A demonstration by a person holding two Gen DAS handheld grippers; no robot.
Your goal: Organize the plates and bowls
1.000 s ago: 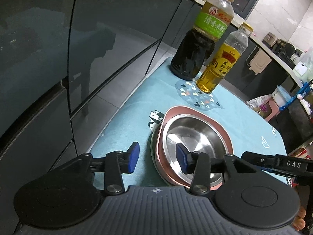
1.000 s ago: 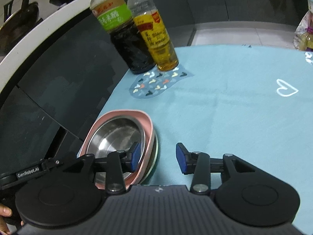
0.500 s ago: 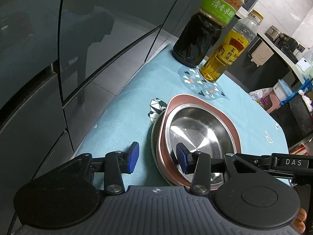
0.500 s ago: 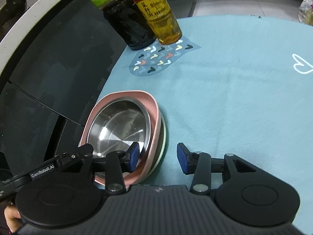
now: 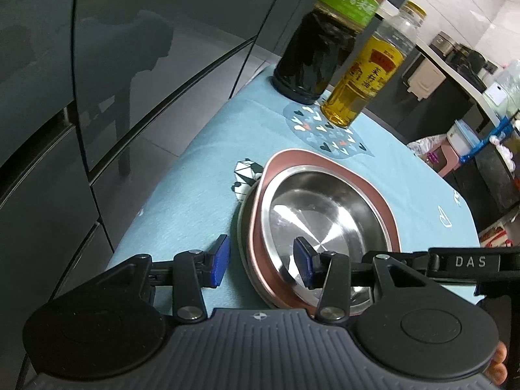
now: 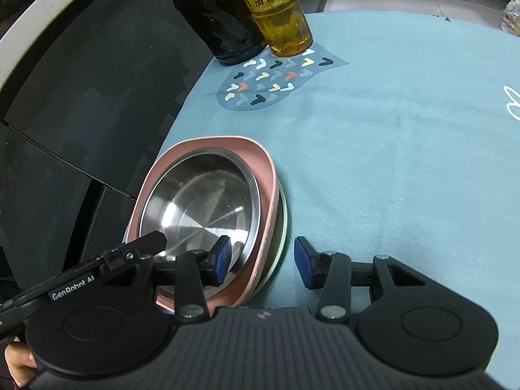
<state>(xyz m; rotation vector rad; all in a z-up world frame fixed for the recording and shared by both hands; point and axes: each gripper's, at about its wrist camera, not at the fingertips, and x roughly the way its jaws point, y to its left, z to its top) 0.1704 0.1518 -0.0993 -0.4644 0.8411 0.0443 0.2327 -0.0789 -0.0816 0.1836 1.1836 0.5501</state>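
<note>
A steel bowl point(image 5: 325, 214) sits inside a pink dish point(image 5: 325, 159), which rests on a pale green plate point(image 6: 283, 217). The stack lies near the edge of the teal tablecloth point(image 5: 195, 195). My left gripper point(image 5: 261, 261) straddles the stack's near-left rim: one blue pad is outside it, the other over the steel bowl. Its jaws are opening and the pads touch nothing. My right gripper point(image 6: 261, 261) straddles the opposite rim, open, its left pad over the bowl and its right pad above the cloth. Each view shows the other gripper's finger beside the stack.
A dark vinegar bottle point(image 5: 318, 48) and a yellow oil bottle point(image 5: 364, 74) stand beyond the stack on a heart-print patch point(image 6: 276, 81). Dark cabinet fronts point(image 5: 97, 81) run along the table's left edge. Open cloth point(image 6: 406, 162) stretches to the right of the stack.
Both grippers have come down and closer to the stack, which now looks larger in both views. The bottles have slid toward the top of each view.
</note>
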